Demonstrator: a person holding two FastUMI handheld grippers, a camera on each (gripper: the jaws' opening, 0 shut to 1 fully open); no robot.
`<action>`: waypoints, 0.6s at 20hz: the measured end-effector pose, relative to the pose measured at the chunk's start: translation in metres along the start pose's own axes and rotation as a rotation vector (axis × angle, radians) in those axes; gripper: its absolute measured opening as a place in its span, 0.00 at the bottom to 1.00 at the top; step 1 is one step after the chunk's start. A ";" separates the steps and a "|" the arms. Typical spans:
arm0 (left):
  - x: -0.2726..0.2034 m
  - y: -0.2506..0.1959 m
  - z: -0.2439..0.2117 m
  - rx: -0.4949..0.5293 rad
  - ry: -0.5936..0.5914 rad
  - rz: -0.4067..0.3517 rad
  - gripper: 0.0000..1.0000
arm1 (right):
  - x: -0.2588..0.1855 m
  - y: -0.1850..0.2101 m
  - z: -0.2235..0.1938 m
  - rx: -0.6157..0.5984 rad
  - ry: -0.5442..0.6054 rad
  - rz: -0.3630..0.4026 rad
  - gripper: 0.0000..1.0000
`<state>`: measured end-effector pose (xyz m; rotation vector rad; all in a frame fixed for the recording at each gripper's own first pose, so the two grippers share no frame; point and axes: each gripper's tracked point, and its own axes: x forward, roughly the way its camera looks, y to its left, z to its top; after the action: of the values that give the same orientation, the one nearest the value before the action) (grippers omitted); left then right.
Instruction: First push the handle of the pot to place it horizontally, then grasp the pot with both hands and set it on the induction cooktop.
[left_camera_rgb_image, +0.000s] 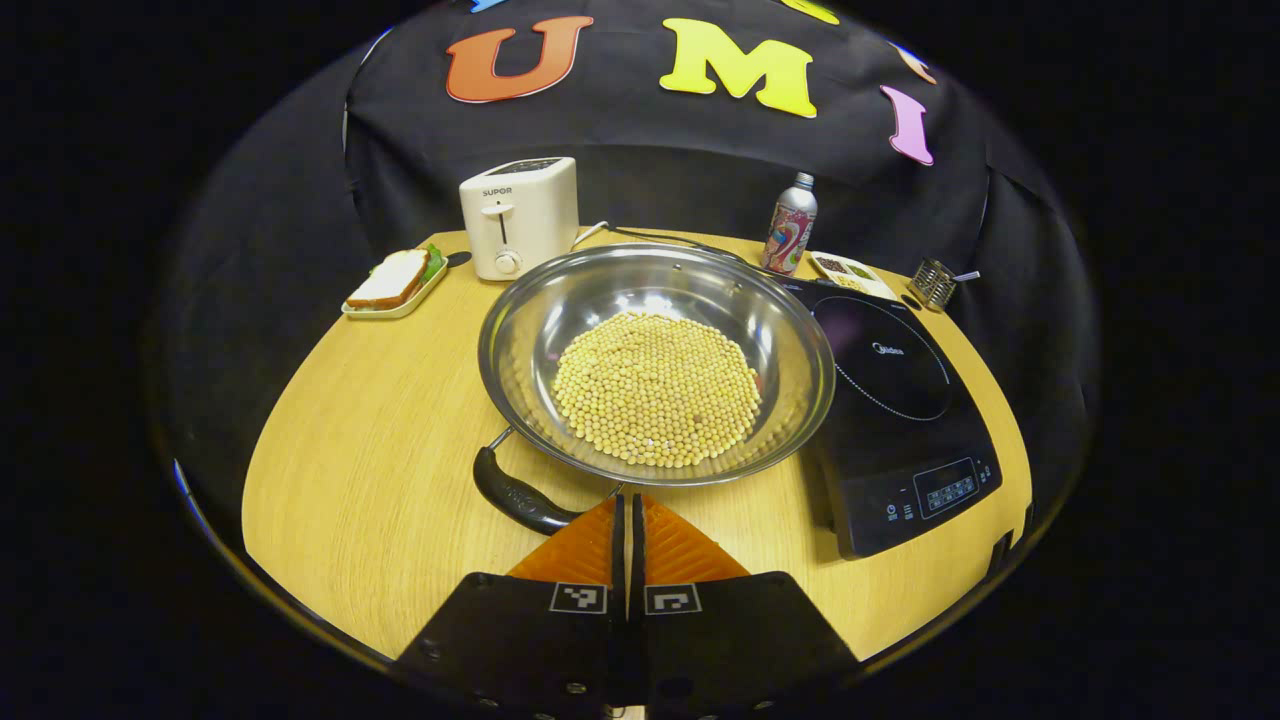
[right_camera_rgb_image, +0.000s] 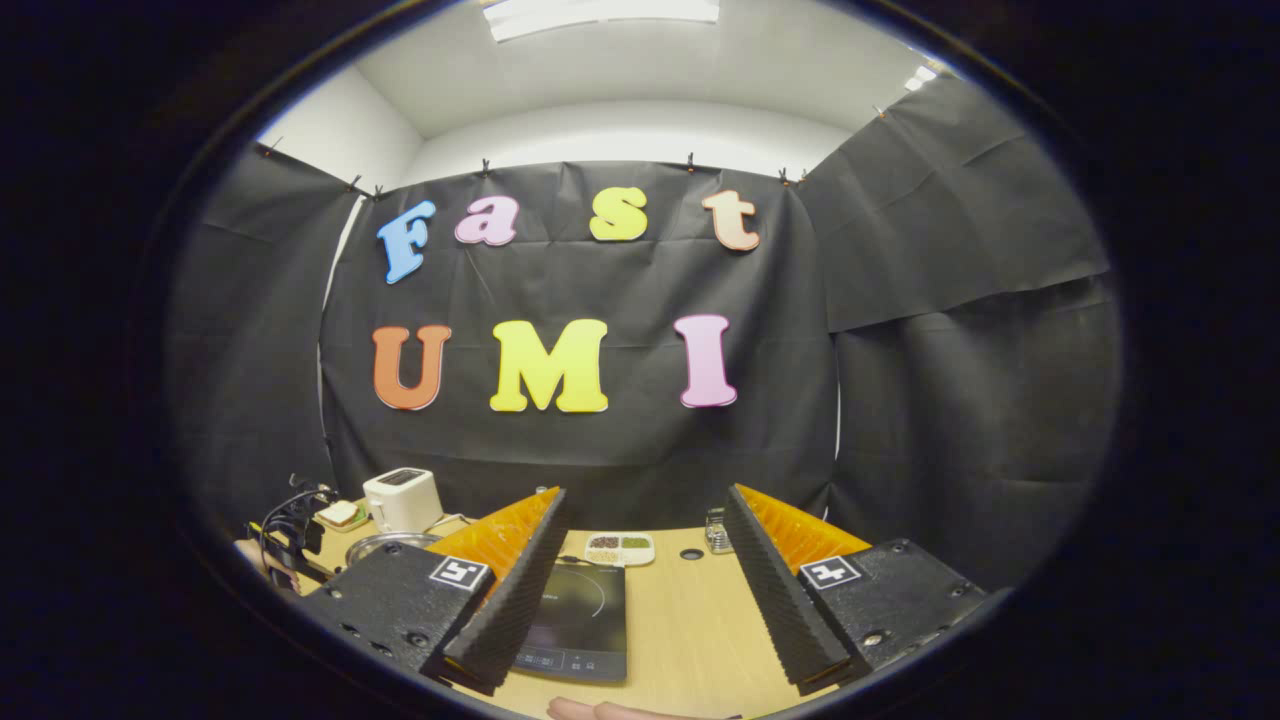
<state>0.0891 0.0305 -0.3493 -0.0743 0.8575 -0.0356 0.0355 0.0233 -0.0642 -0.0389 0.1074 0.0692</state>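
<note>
Steel pot (left_camera_rgb_image: 655, 365) full of yellow beans (left_camera_rgb_image: 655, 388) sits on the wooden table (left_camera_rgb_image: 370, 420), touching the left edge of the induction cooktop (left_camera_rgb_image: 905, 420), not on it. Pot handle (left_camera_rgb_image: 520, 495) sticks out toward the near-left. Left gripper (left_camera_rgb_image: 628, 530) has fingers pressed together, empty, tips just beside the handle end and pot rim. Right gripper (right_camera_rgb_image: 645, 570) is spread wide, holding nothing, raised above the table with the cooktop (right_camera_rgb_image: 580, 620) seen between its fingers. Toaster (left_camera_rgb_image: 520, 215) and bottle (left_camera_rgb_image: 791, 224) stand at the back.

pot (right_camera_rgb_image: 385, 545) mostly hidden behind finger (right_camera_rgb_image: 505, 590)
</note>
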 end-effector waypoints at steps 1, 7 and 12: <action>0.002 0.001 0.000 -0.005 0.003 0.002 0.00 | 0.001 0.002 -0.002 0.000 0.003 0.003 0.96; 0.004 0.023 0.004 -0.047 0.006 0.015 0.10 | 0.009 0.010 -0.012 0.000 0.015 0.016 0.95; 0.012 0.052 0.012 -0.096 0.008 0.035 0.00 | 0.016 0.016 -0.017 0.011 0.020 0.031 0.95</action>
<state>0.1059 0.0821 -0.3544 -0.1493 0.8683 0.0387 0.0479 0.0391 -0.0838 -0.0268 0.1281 0.0993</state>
